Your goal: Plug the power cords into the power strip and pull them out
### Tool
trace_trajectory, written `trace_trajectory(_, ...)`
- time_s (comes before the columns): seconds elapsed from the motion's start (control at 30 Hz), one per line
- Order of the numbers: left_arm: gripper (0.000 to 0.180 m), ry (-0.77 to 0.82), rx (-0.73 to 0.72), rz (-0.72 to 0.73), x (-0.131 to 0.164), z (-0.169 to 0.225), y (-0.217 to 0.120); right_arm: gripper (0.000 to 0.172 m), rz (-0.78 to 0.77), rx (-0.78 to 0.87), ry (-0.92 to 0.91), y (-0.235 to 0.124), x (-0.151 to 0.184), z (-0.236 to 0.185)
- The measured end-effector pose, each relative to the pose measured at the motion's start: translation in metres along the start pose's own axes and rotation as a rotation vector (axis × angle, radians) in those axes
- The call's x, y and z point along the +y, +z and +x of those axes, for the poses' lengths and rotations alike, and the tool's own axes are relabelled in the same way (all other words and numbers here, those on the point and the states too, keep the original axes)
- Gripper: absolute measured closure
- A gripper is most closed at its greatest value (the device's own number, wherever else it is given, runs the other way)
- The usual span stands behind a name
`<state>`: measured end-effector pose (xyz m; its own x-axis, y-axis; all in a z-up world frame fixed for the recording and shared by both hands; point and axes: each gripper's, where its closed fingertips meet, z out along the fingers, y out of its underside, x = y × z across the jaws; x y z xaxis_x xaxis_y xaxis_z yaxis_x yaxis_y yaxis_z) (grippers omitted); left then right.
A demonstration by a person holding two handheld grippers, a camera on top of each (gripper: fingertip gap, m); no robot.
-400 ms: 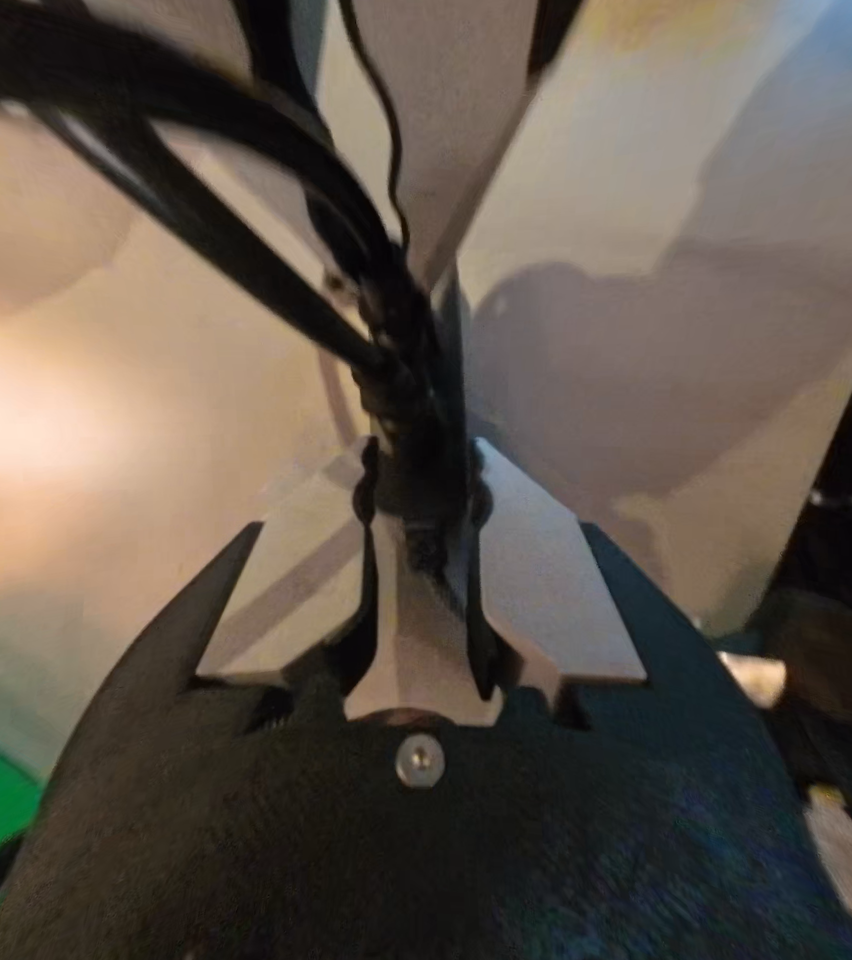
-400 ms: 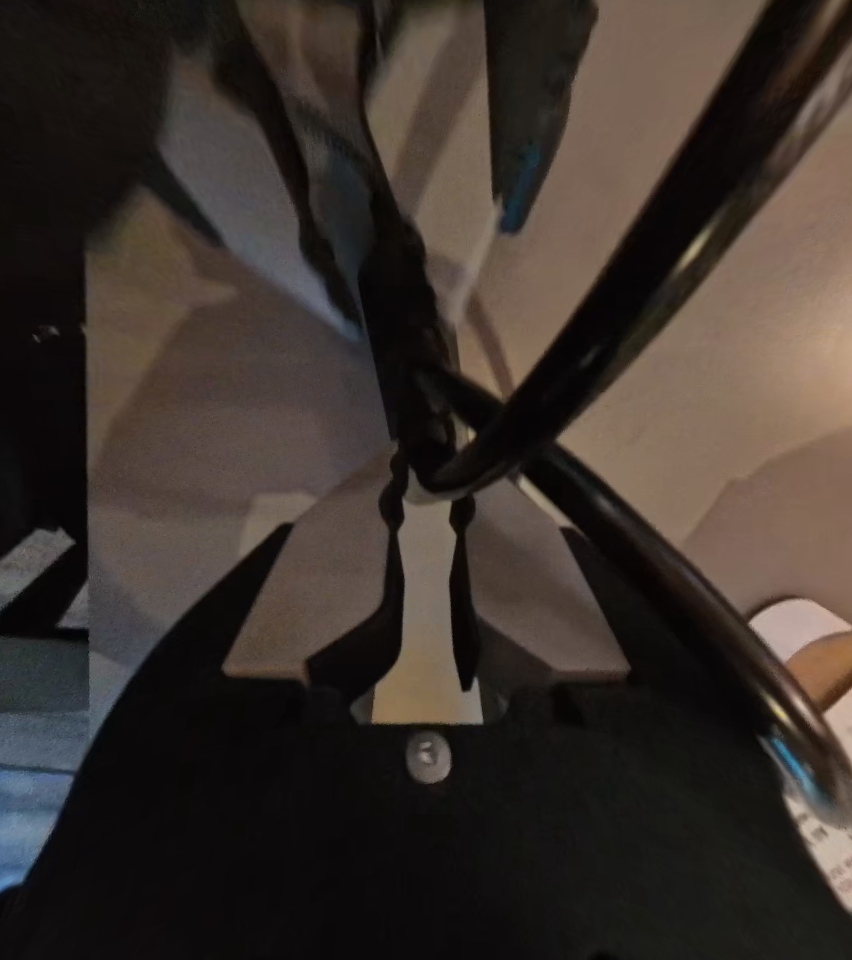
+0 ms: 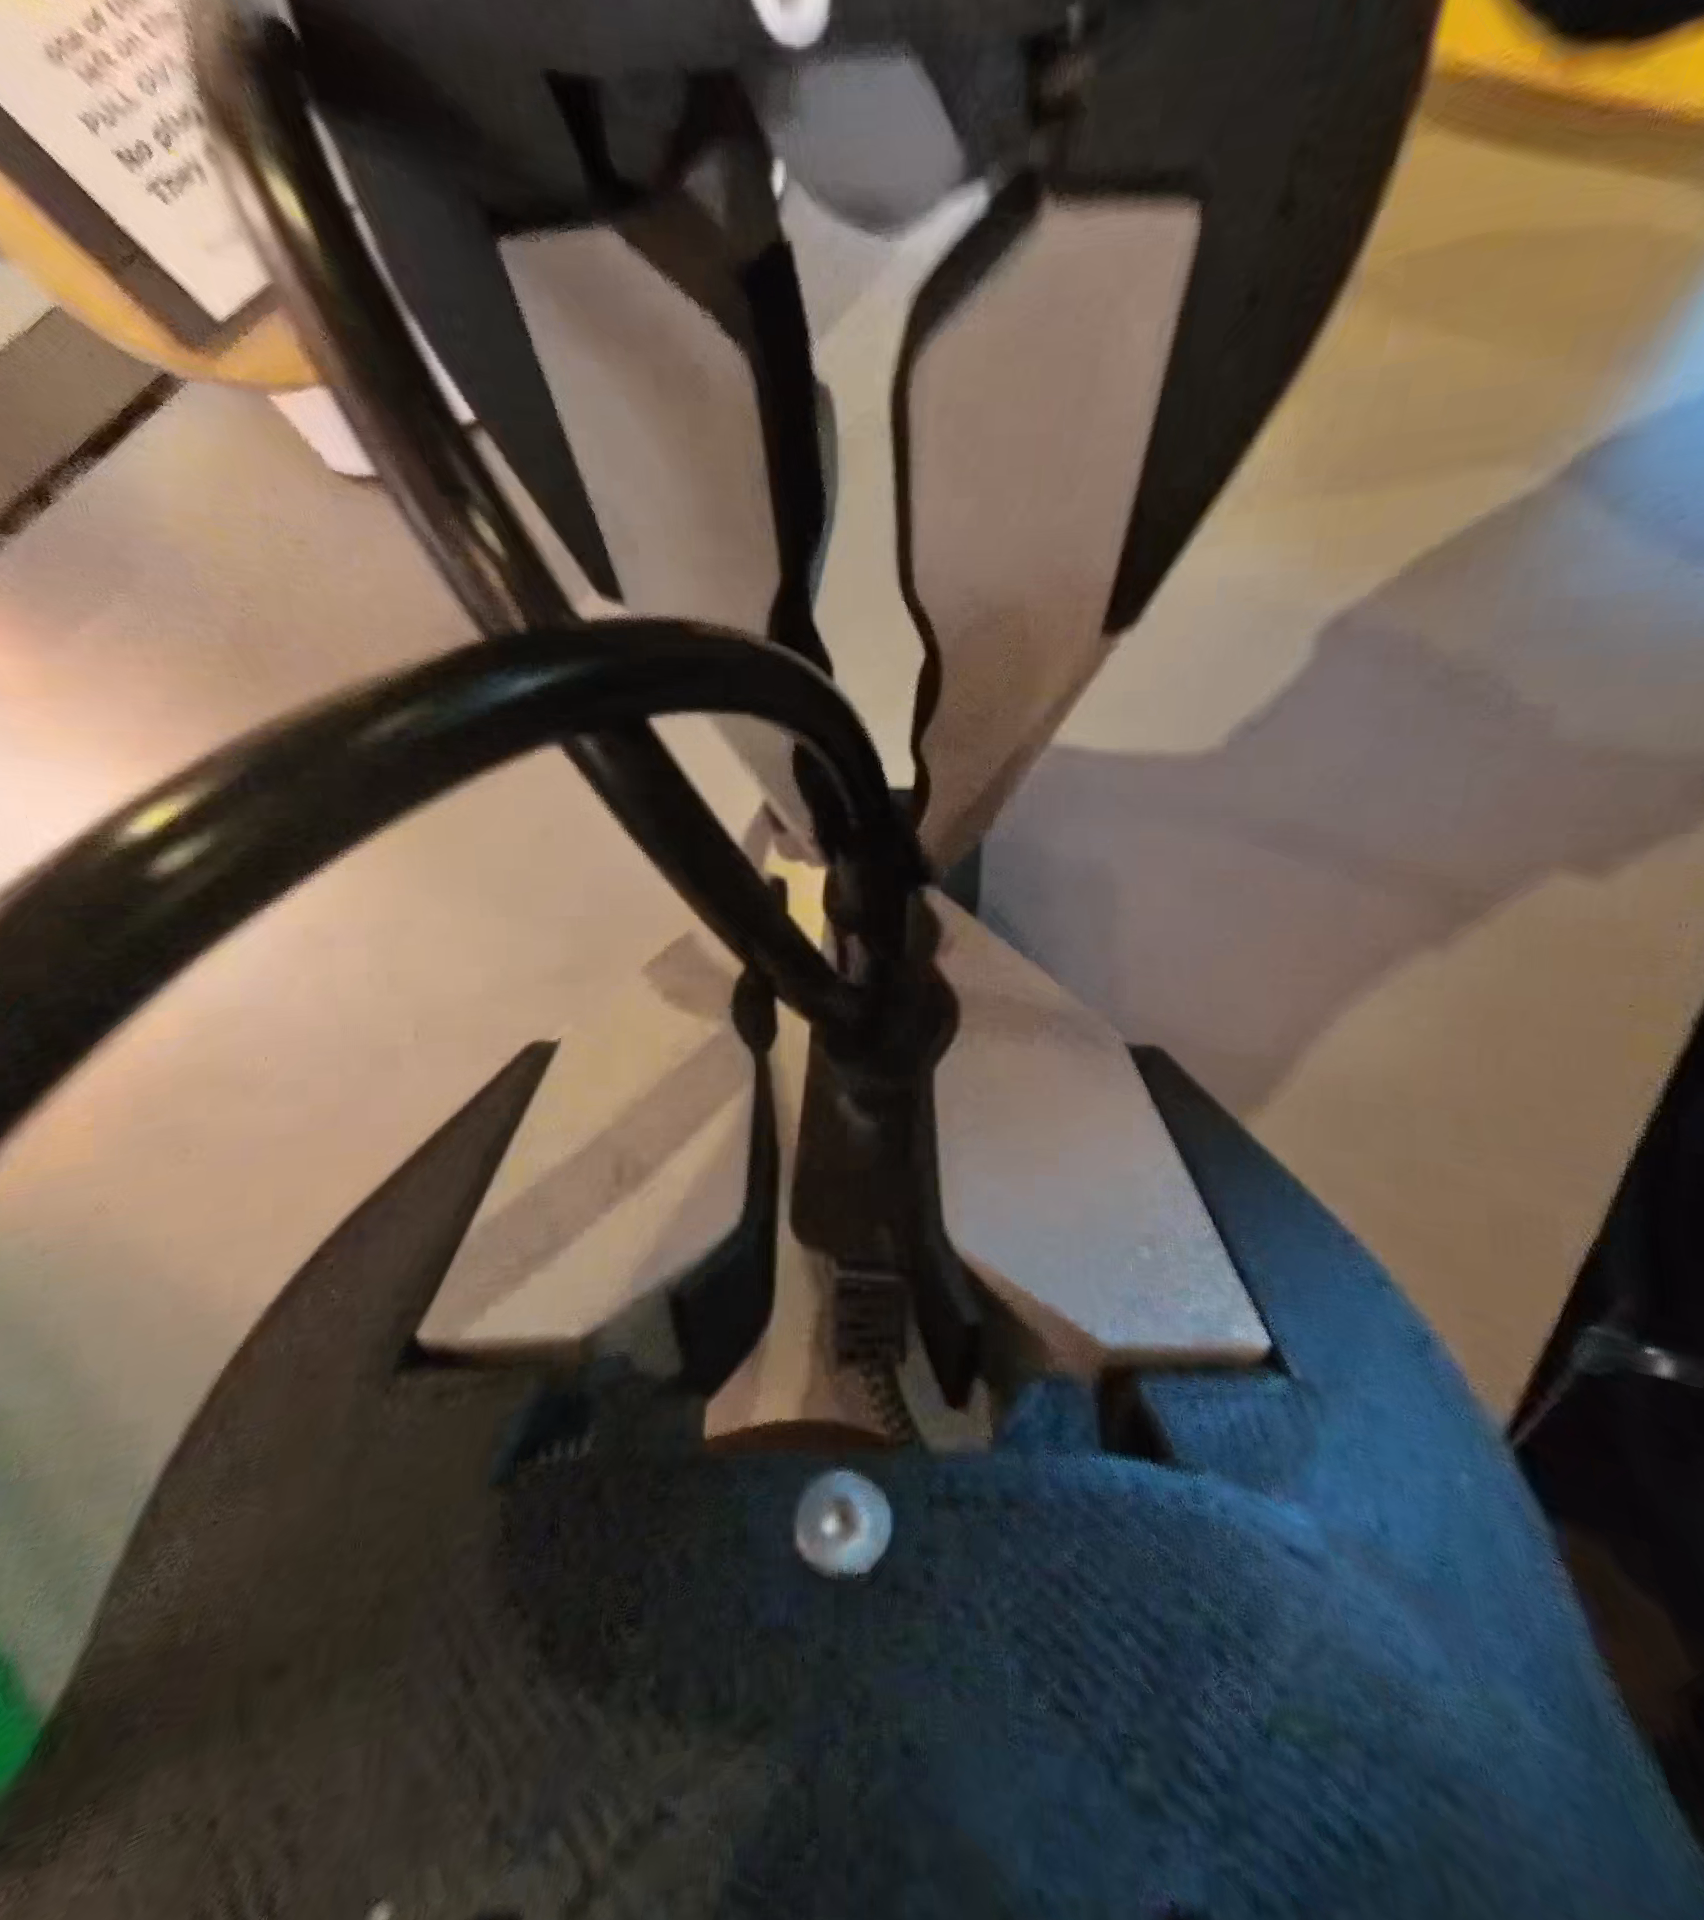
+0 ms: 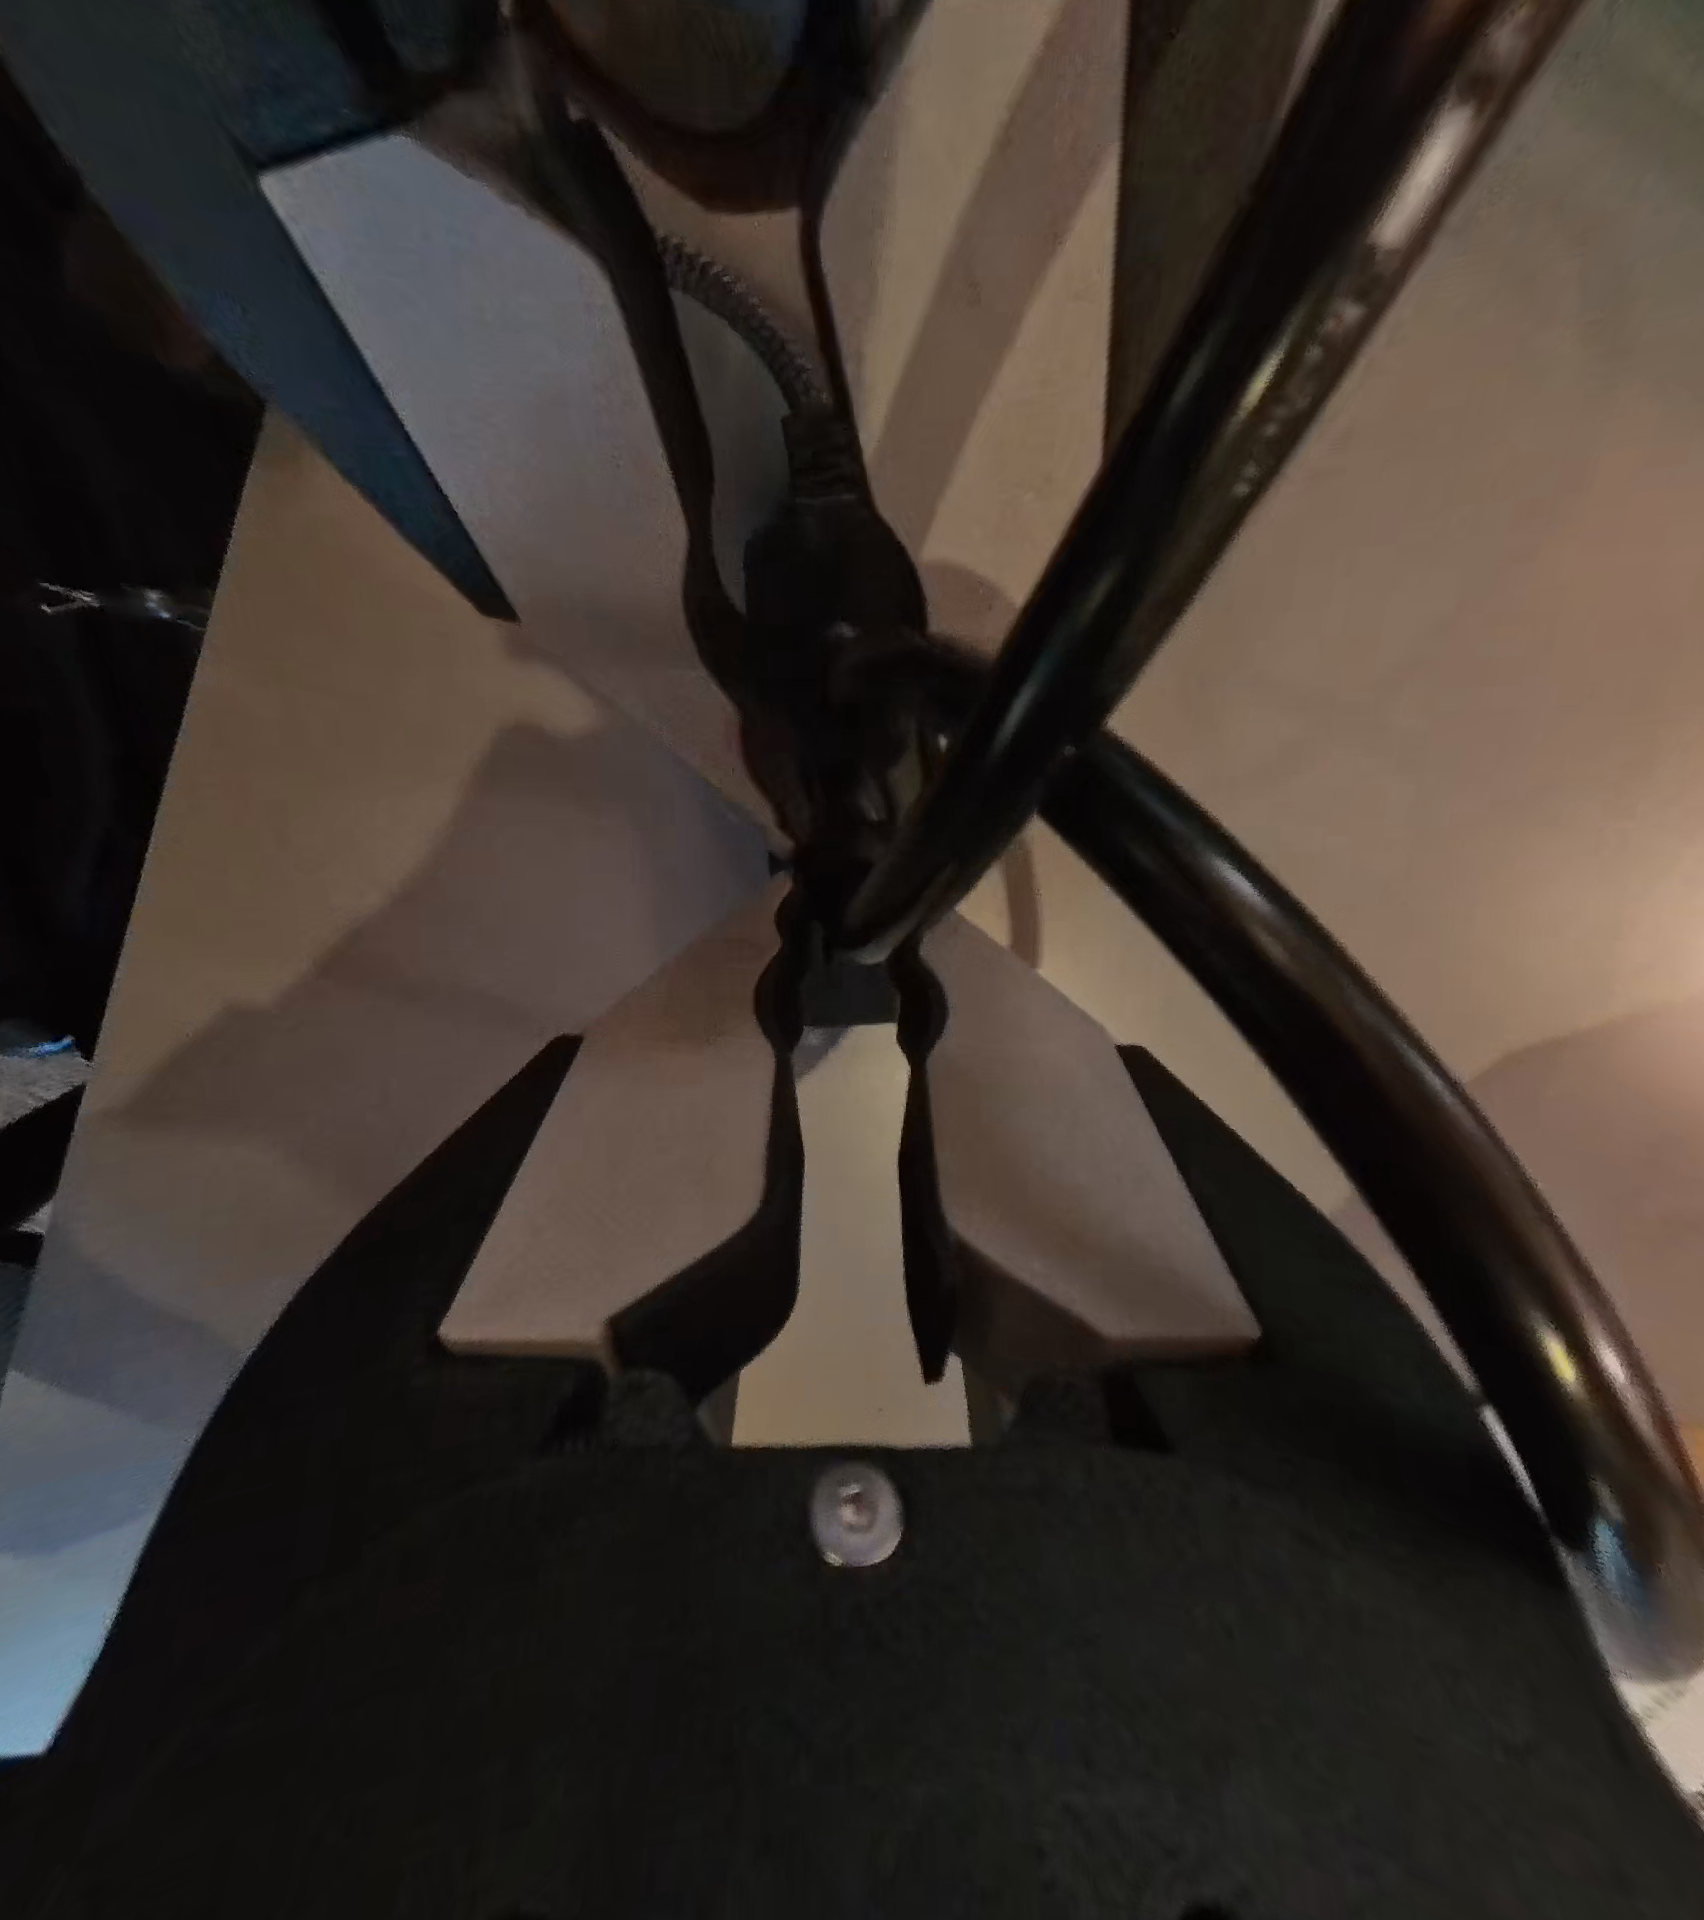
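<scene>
Facing each other tip to tip above the pale table [image 3: 256,1039], your two grippers meet on one black power cord [image 3: 204,790]. Your left gripper [image 3: 843,1013] is closed on the cord's moulded black plug end [image 3: 853,1132], both fingers pressing its sides, with the ribbed strain relief running back between them. Your right gripper [image 4: 848,935] is narrowed onto the same cord just past the plug, its wavy fingertips [image 4: 921,1003] pinching the glossy cable where it bends. From that pinch the cord loops out in a wide arc and crosses itself, sweeping to the lower right in the right wrist view. A printed card [image 3: 141,156] lies near the table's edge. No power strip shows clearly in either view.
</scene>
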<state>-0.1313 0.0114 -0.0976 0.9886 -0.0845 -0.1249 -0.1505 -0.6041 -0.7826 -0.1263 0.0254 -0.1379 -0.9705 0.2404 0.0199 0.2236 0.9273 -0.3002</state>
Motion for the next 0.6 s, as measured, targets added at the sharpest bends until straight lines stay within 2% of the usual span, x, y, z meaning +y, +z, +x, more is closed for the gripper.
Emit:
trace_trajectory(0.1,0.168,-0.042,0.081,-0.003,0.001,0.004,-0.002,0.161,0.023,-0.008,-0.014,-0.002,0.0,-0.001)
trace_trajectory(0.3,0.171,0.026,0.065,-0.052,0.006,0.007,-0.003,0.161,0.066,-0.035,-0.081,0.0,-0.006,-0.001)
trace_trajectory(0.6,0.173,-0.013,0.149,-0.025,0.006,0.008,0.006,0.163,0.02,-0.07,-0.054,0.003,-0.005,0.0)
